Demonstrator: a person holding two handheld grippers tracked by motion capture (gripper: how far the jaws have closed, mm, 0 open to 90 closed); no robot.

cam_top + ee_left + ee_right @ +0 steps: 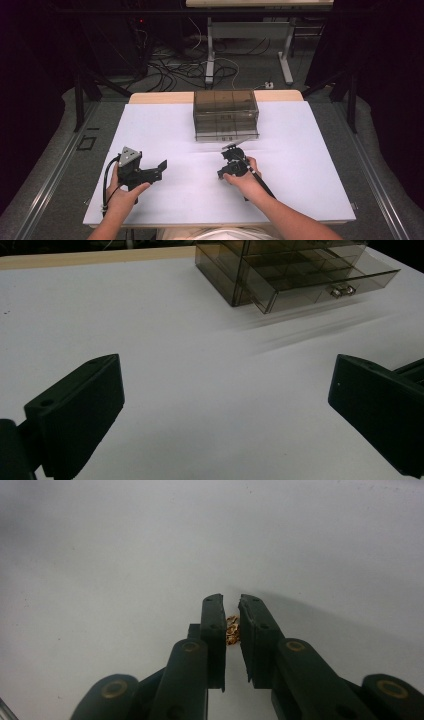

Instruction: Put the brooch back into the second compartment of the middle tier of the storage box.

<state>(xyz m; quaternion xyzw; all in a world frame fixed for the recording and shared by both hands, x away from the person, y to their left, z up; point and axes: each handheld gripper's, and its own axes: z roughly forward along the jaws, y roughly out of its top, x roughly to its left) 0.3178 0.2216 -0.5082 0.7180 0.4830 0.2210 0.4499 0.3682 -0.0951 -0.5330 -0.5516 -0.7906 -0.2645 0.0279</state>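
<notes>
Nearest to us, in the right gripper view, the fingers (215, 630) of the right gripper (229, 611) stand nearly together, clamped on a small gold chain (232, 629) that shows as a bright knot in the narrow slot between them. Beyond their tips we see bare white surface (125, 555) with a soft shadow falling to one side.

In the left gripper view the fingers (75, 412) of the left gripper (225, 410) are wide apart, one at each lower corner, with nothing between them. Past them the white surface runs to a smoky clear drawer box (280, 270), whose lowest drawer (320, 287) is pulled out toward us; a small metal pull shows on its front. Its inner partitions are visible through the walls, but we cannot tell what lies in them.

From the high view, the left gripper (150, 172) sits low over the near left part of the surface (165, 130), held by the left hand (125, 192), its cable looping beside the wrist. The right gripper (231, 157) is held by the right hand (242, 177) just in front of the box (226, 114), tips pointing toward the open drawer. The box stands at the far middle of the surface, well apart from the left gripper. Behind the surface we see a floor with tangled cables (175, 65) and table legs.
</notes>
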